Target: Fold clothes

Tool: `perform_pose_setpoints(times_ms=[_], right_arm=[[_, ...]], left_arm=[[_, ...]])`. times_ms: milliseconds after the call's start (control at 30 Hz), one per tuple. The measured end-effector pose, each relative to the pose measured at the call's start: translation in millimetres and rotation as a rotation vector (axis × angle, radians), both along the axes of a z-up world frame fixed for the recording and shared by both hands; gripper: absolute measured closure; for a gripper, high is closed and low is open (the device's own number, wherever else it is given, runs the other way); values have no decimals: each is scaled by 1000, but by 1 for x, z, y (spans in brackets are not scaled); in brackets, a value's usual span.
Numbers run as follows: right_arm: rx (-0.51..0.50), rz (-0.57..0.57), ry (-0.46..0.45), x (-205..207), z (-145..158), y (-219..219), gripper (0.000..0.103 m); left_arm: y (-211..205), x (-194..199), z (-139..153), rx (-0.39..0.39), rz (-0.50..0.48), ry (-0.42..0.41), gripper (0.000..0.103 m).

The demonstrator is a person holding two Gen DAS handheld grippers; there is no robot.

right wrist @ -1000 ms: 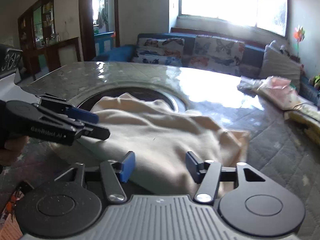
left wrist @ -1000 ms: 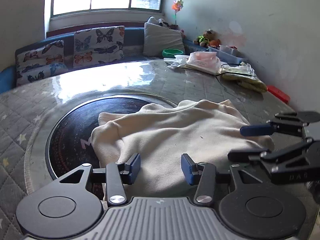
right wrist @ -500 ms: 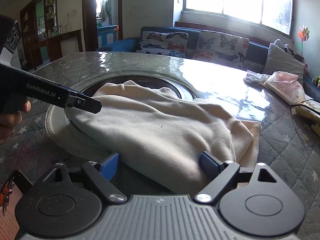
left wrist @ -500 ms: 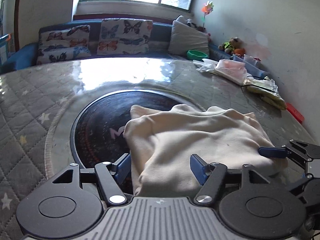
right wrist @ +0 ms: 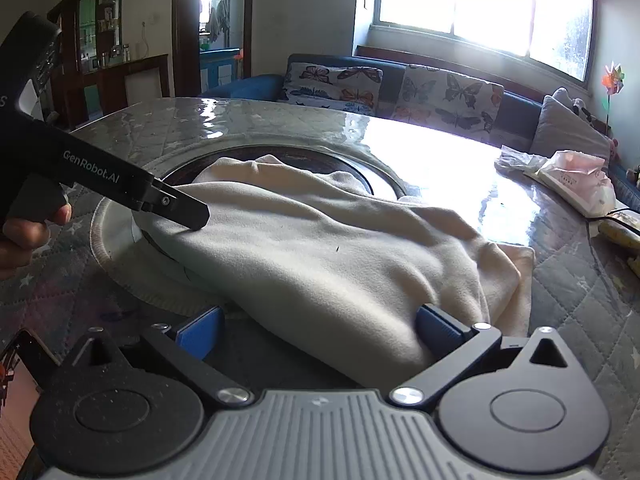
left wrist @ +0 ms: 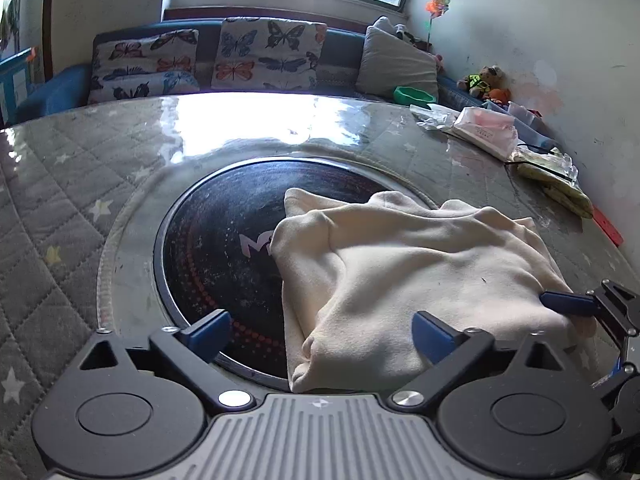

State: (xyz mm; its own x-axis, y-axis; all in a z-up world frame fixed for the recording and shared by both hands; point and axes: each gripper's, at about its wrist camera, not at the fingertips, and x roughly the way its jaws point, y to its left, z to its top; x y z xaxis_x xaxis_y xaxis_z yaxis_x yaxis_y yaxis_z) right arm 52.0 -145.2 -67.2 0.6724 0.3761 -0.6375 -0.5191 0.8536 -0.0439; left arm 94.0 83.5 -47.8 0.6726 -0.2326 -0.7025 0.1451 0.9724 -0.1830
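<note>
A cream garment (left wrist: 416,276) is seen lying in a loosely folded heap on the table (left wrist: 80,184), partly over the dark round inset (left wrist: 216,240) at the table's middle and partly over the quilted grey cover to the right of it. In the left wrist view the left tool (left wrist: 320,330) is held low at the near edge of the garment with its blue-padded fingers (left wrist: 208,330) spread wide apart; the near left corner of the cloth lies between them, and nothing is gripped. At the right edge of that view the right tool (left wrist: 580,308) is seen, one blue finger resting against the near right side of the garment.

In the right wrist view the right tool (right wrist: 316,330) is likewise held with its fingers wide apart, the near edge of the garment (right wrist: 320,248) lying between them, the right pad touching the cloth. The left tool (right wrist: 176,208) is seen at the left, its black tip laid on the garment's left end; a hand (right wrist: 28,232) is visible behind it.

On the far right of the table a pink-and-white packet (left wrist: 486,128) and a yellow bag (left wrist: 556,178) are placed. A sofa (left wrist: 60,88) with butterfly-print cushions (left wrist: 268,56) is set behind the table, under a bright window (right wrist: 480,4).
</note>
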Motion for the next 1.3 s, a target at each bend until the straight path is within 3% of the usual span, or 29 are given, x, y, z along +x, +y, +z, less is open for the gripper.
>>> perform_pose_setpoints(times_ms=[233,567,700,800,1000,1300], right_arm=[[4,0,-6,-1,-2,0,0],[-10,5,-18,-3,4,1,0],[34,-40,-7,-4,17,-18,2],[28,-84,29,1,21,-35,7],[82,-207,-6,20,42,-62,13],[-58,-258,-22,72,21,-55,14]], left_arm=[[2,1,-6,-15,-2,15,0],[-4,8,-4,29,-1,47,0],[-1,11,-3,5,-6,66,0],[-1,11,-1,26,6,50,0],[-3,19,2,76,14,7,1],[-7,33,6,150,25,-59,10]])
